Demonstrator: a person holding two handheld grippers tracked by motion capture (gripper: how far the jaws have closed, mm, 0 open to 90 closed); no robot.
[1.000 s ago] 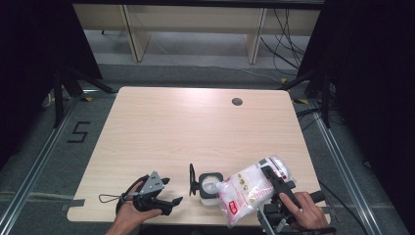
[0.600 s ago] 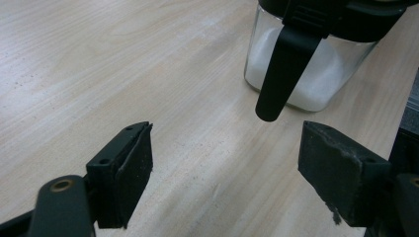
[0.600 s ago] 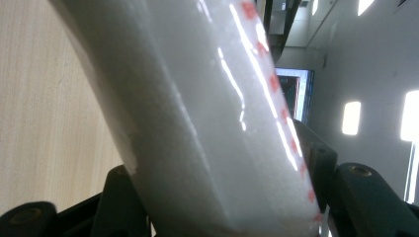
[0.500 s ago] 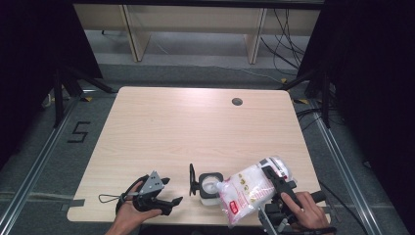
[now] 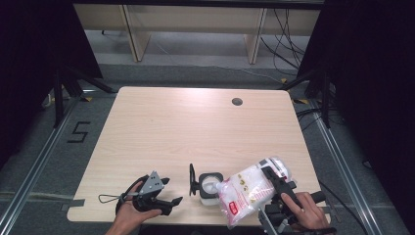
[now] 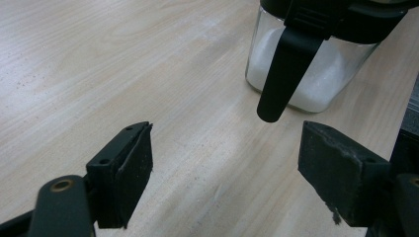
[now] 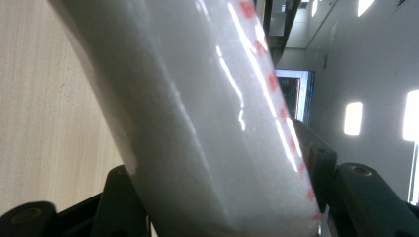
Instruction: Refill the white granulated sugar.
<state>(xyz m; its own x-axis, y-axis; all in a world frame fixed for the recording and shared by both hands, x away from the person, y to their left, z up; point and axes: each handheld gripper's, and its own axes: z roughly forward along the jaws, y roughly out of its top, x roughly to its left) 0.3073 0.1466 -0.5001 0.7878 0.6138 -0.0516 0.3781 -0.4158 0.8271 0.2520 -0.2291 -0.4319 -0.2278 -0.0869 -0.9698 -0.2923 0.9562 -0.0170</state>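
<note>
Right gripper view: my right gripper (image 7: 222,207) clamps the white bag (image 7: 197,113), blocking the jar (image 5: 209,184) at lower centre; my left gripper (image 6: 227,168) stands apart over the desk (image 6: 99,59).

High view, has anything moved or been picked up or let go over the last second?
Nothing visibly changed. The right gripper still holds the plastic bag tilted over the open jar, and the left gripper still rests open on the table.
</note>
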